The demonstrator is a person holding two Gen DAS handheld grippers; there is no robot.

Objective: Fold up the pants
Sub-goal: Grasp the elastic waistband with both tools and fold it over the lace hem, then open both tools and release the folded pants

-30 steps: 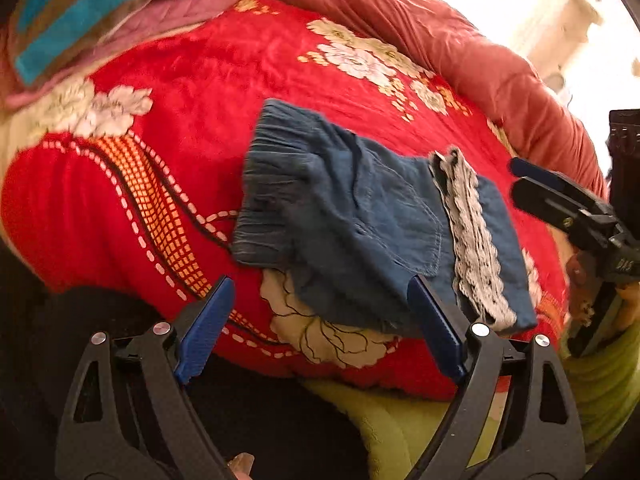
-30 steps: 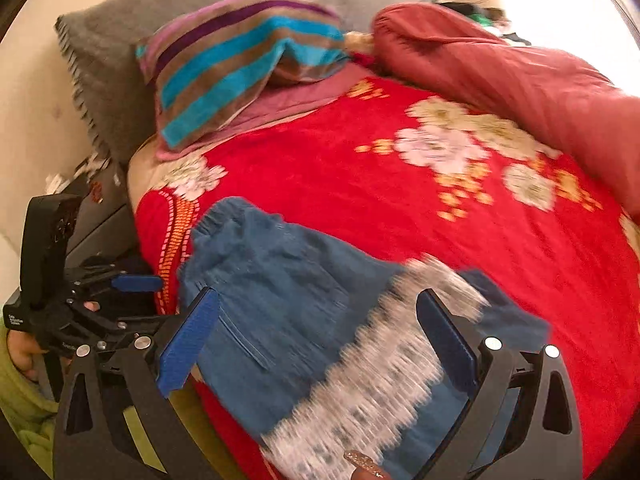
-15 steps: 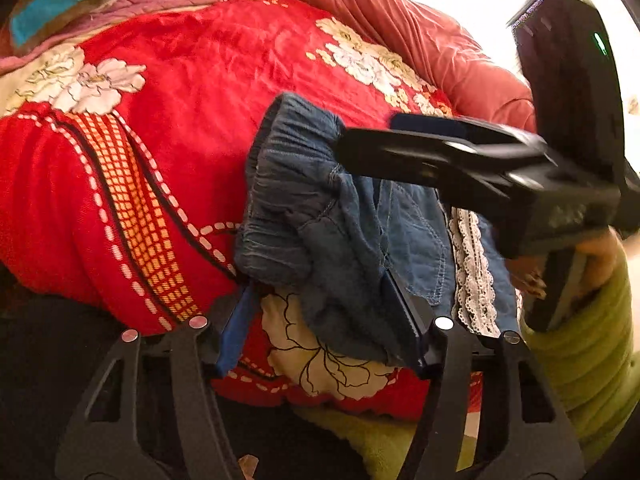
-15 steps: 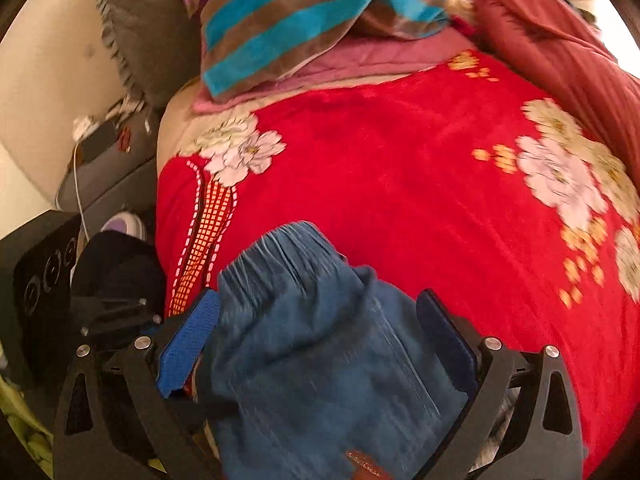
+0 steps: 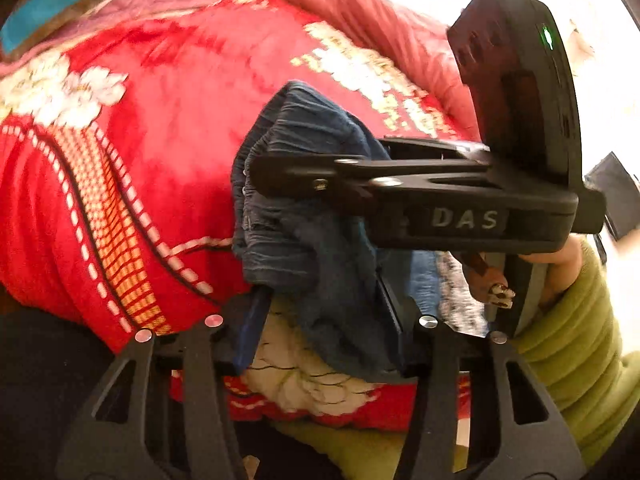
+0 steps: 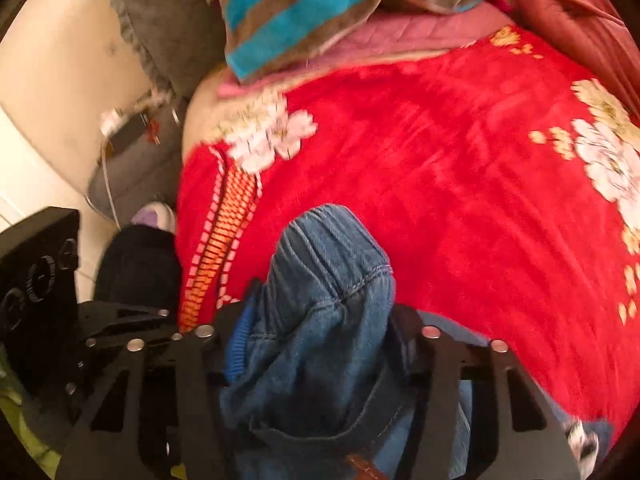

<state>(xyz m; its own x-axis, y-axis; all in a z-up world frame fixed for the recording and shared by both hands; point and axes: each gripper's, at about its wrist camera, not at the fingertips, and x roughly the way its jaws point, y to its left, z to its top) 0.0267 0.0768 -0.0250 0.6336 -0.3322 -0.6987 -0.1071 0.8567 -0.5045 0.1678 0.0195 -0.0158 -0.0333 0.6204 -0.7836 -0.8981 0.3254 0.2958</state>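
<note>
Striped pillow [image 6: 320, 12] beyond pants [image 6: 320, 320] on red blanket [image 6: 460, 180]

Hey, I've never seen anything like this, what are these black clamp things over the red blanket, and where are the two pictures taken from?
No robot here: a person holds a black two-fingered tool in each hand, and each tool carries a wide-angle camera looking along its fingers.

The left tool fills the bottom of its own picture; the right tool does the same in the other. The right tool also crosses the left camera's picture, held by a hand in a green sleeve.

A red flowered blanket covers a bed, with a striped pillow behind. On it lie blue denim pants. Both tools are closing, with bunched denim between their fingers.
</note>
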